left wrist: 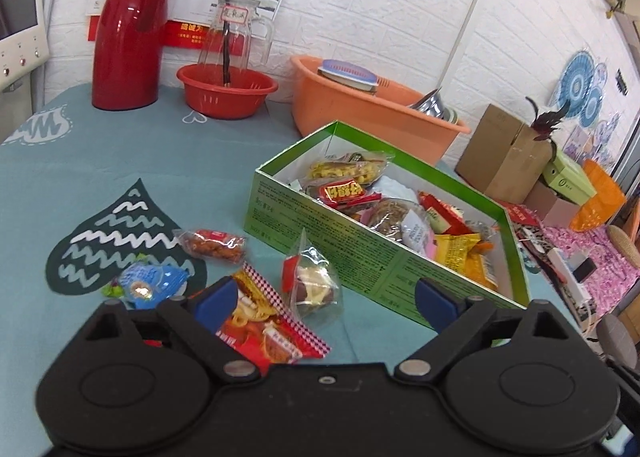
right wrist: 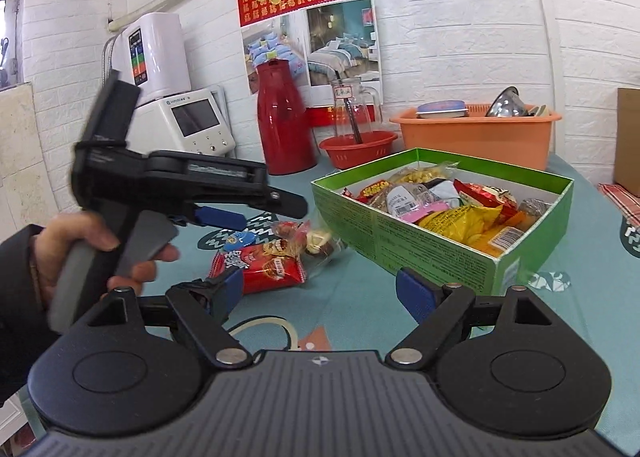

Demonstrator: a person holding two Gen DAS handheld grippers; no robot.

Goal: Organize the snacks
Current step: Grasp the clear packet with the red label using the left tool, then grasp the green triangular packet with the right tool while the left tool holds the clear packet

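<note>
Left gripper (left wrist: 326, 305), jaws wide apart and empty, hovers over loose snacks: a red packet (left wrist: 268, 333) and a clear pouch (left wrist: 312, 285) on the teal tablecloth (left wrist: 120, 161). The green box (left wrist: 360, 257), apparently cardboard, holds assorted wrapped snacks. Right gripper (right wrist: 320, 289) is likewise spread and empty; a hand (right wrist: 80, 253) grasps the left handle.

A box (left wrist: 360, 257) holding packets is set on the surface (left wrist: 120, 161); four loose packets (left wrist: 312, 285) are found to its left (two basins behind).
</note>
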